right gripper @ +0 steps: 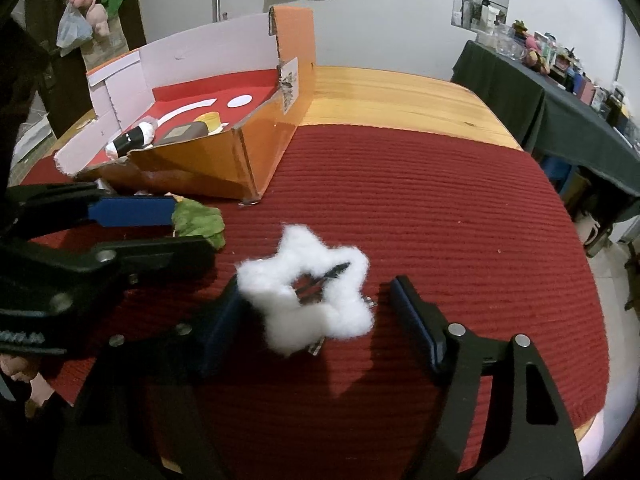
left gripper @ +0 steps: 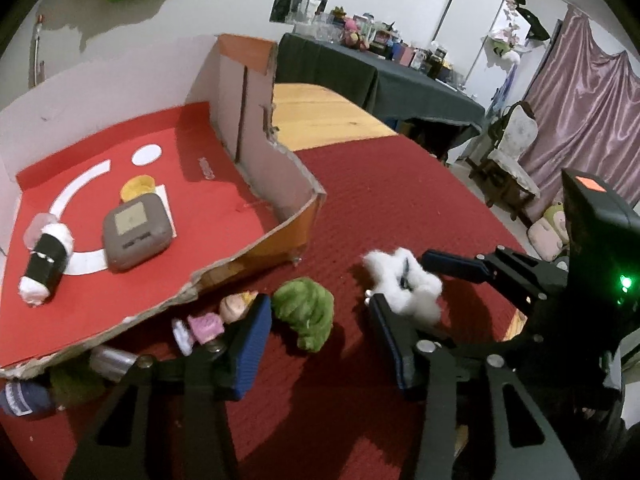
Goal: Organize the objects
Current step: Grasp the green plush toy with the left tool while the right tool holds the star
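Red ribbed cloth covers the wooden table; at lower centre of the right wrist view a white fluffy star lies between the spread right gripper. Beside it, the left gripper is released around a green plush, near the cardboard box.

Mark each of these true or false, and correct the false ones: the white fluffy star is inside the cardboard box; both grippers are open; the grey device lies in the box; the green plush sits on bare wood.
1. The white fluffy star is inside the cardboard box. False: it lies on the red mat, between the open fingers of the right gripper.
2. Both grippers are open. True: the left gripper also stands wide.
3. The grey device lies in the box. True.
4. The green plush sits on bare wood. False: it sits on the red mat.
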`<state>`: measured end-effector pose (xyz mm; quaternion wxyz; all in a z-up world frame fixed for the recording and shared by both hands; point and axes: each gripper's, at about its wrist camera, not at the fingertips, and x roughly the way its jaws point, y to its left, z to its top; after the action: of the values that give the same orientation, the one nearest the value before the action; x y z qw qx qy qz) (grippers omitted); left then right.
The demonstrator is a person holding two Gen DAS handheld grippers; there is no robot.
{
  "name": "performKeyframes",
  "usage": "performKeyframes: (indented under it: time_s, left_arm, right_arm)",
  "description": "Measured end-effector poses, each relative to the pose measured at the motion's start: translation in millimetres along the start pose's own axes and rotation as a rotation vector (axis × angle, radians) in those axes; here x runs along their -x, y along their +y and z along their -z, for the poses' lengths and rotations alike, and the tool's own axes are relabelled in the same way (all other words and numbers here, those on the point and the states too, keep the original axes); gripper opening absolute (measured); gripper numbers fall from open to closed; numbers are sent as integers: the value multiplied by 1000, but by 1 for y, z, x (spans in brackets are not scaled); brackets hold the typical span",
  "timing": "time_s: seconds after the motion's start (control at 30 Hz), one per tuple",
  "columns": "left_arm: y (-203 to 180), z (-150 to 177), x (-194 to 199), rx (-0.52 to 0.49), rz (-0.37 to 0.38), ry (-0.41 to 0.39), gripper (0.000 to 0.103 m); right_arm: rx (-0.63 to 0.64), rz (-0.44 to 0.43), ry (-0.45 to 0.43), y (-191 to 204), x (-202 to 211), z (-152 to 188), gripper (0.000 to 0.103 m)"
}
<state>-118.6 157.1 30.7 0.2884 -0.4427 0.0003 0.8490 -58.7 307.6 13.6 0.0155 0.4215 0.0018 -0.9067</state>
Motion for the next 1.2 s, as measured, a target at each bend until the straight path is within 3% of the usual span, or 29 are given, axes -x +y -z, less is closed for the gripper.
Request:
performKeyframes:
  time_s: [0.23, 0.33, 0.6, 0.83, 1.2]
  left_arm:
    - [0, 2, -12, -5, -13, 10, 47]
    - [1, 2, -10, -8, -23, 13, 30]
    - [17, 22, 11, 21, -23, 6, 29]
    - [42, 47, 43, 46, -104, -8, 29]
    - [81, 79, 80, 113, -143, -34, 29]
  right_arm:
    - [-3, 7, -3, -5, 1, 0, 52]
    - [-3, 5, -4, -6, 2, 0, 49]
    - [46, -62, 2, 22, 4, 1, 49]
    - [103, -130, 7, 65, 3, 1, 49]
    - [189, -209, 21, 124, 1, -2, 48]
